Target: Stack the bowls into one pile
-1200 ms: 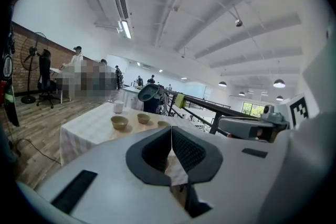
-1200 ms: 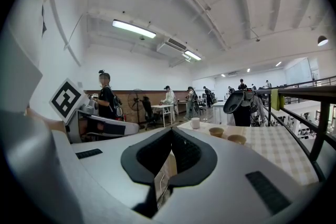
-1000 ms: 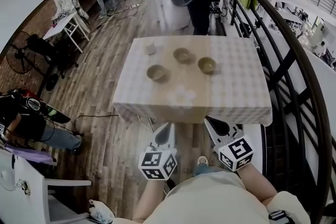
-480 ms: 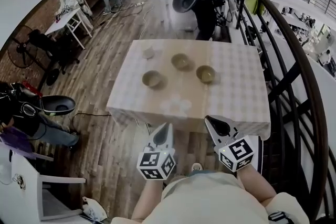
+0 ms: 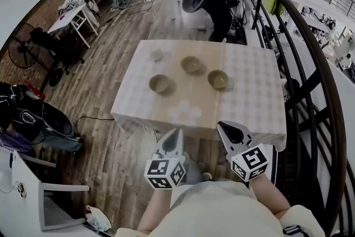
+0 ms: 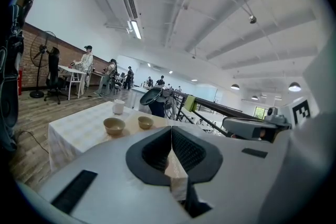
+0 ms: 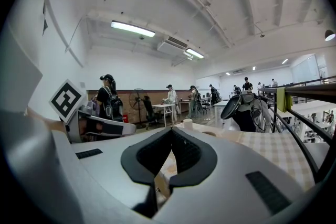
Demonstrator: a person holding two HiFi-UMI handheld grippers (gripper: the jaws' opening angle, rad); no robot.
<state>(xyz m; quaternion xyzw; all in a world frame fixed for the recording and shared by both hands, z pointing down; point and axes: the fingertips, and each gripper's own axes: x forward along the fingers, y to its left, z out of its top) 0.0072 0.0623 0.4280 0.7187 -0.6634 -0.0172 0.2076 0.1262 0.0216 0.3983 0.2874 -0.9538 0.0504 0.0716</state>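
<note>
One table [image 5: 244, 102] with a checked cloth bears three bowls and one white cup [image 5: 157, 55]. The bowls all stand upright and apart, none inside another: the left bowl [image 5: 159, 84] towards the cloth's left side, the middle bowl [image 5: 191, 64] farther back, and the right bowl [image 5: 217, 79] about level with the left one. The cup stands beyond the left bowl, near the far left corner.

There are two grippers, side by side and short of the table's near edge, over the wooden floor [image 5: 111, 158]. The left gripper [image 5: 175, 139] has its jaws pressed together with nothing between them; its own view looks across the cloth at two of the bowls and the cup. The right gripper [image 5: 230, 133] likewise has its jaws together and empty. Each carries one cube with square markers.

A dark railing [image 5: 310, 58] curves along the right side.
</note>
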